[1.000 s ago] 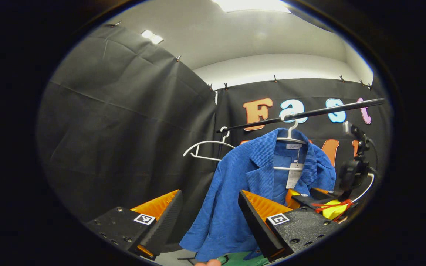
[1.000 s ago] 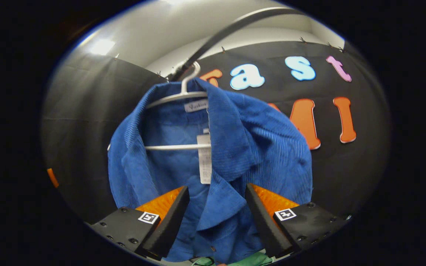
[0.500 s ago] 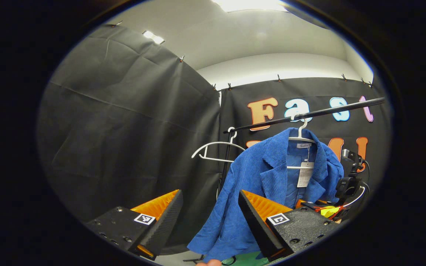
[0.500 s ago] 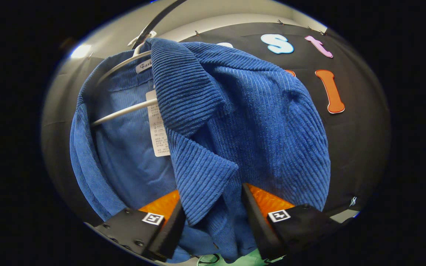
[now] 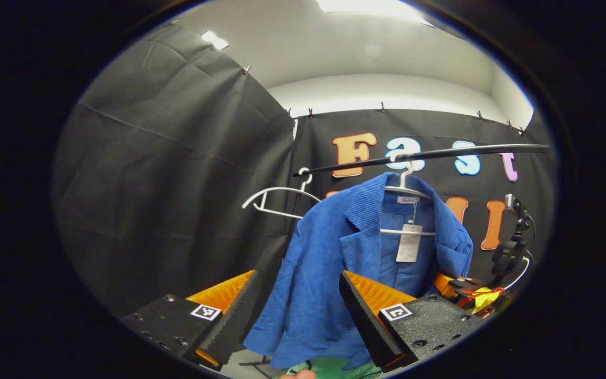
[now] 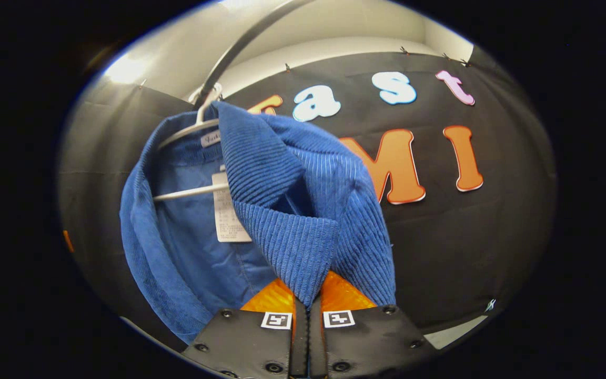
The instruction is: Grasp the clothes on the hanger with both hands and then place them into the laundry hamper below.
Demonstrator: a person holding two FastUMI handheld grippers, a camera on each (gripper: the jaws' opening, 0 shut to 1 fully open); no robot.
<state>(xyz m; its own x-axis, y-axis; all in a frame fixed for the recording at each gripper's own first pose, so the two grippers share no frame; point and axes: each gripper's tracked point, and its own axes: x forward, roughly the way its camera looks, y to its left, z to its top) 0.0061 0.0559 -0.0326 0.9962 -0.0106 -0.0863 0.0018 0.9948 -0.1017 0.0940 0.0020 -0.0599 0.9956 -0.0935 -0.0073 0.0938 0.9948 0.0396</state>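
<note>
The right gripper's (image 6: 307, 310) fingers pinch the blue jacket's (image 6: 303, 221) lapel at 6 o'clock — the left gripper (image 5: 298, 300) gapes wide, holding nothing.

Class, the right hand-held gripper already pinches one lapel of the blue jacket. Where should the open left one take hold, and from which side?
Grip the free lapel edge of the jacket hanging between the left hand-held gripper fingers, coming straight from the front. That flap hangs loose and thin, opposite the right hand-held gripper.
</note>
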